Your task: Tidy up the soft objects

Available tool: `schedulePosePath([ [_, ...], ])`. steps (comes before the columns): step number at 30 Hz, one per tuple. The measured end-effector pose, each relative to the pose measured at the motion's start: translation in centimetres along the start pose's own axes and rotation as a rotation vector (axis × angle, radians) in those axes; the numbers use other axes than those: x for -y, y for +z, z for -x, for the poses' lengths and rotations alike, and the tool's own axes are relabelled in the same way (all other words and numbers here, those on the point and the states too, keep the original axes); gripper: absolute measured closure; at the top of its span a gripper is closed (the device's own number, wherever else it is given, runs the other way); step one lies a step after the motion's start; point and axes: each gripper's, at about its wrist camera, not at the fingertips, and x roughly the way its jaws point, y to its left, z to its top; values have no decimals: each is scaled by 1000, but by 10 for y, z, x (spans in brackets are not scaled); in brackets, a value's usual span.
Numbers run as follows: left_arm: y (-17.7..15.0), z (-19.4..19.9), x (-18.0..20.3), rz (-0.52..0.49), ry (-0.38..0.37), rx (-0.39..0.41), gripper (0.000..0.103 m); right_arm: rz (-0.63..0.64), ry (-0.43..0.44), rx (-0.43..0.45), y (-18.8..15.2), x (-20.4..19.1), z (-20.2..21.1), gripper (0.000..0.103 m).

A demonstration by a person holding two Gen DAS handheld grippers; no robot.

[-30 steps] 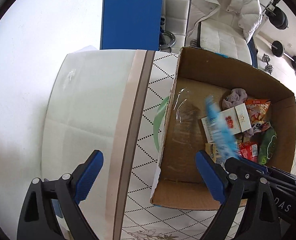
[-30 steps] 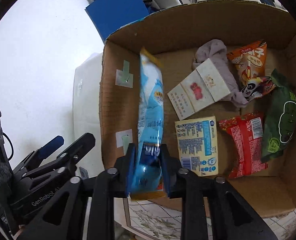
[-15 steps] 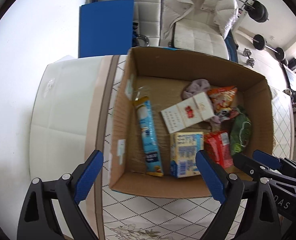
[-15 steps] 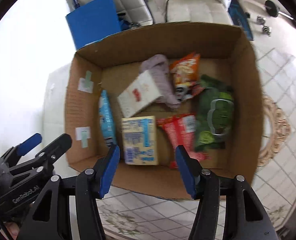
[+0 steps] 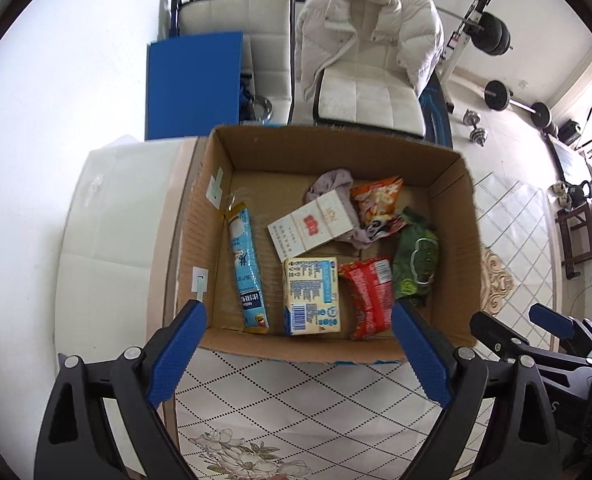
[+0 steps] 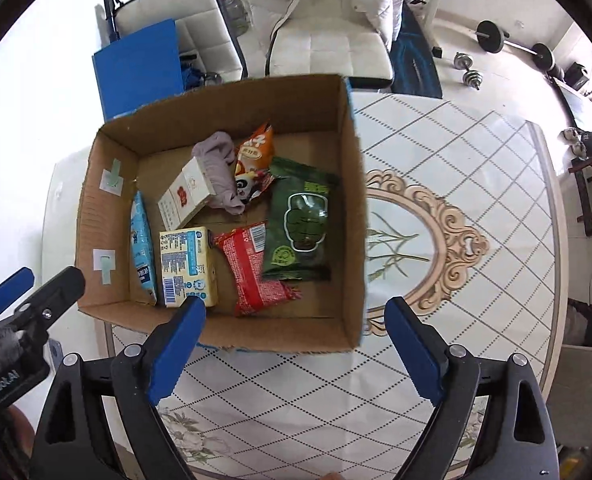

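Snacks n soft stuff all sit inside the cardboard box rn, which is on the patterned table near its left end. Long blue packet lies flat along the box's left wall, w/ the yellow carton just beside it on the right. Red packet comes next, touching the carton's edge, then the green bag over by the right wall. White box w/ red logo is tilted across the middle, resting partly on a lilac cloth bunched toward the back. Orange snack bag is next to that cloth, and a lil panda-print wrapper is tucked btw the orange bag and the green one.

Left gripper hangs over the near edge of the box, fingers spread wide, nothing in them. Right gripper same deal, jaws wide apart n holding nothing, hovering above the box's near wall.

Behind the table there's a white chair w/ a puffy white jacket draped on it, a blue board leaning nearby, and some barbells on the floor off right.
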Motion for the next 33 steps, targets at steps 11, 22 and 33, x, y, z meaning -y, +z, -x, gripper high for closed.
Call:
schedulePosePath([
  [11, -40, 132, 27, -27, -14, 161, 8, 2, -23, 200, -59, 29, 149, 10],
  [22, -76, 199, 34, -26, -23, 212, 8, 56, -61, 316, -111, 31, 247, 10],
  [33, -100, 212, 38, -28, -13, 224, 8, 19, -85, 371, -127, 45, 276, 10],
])
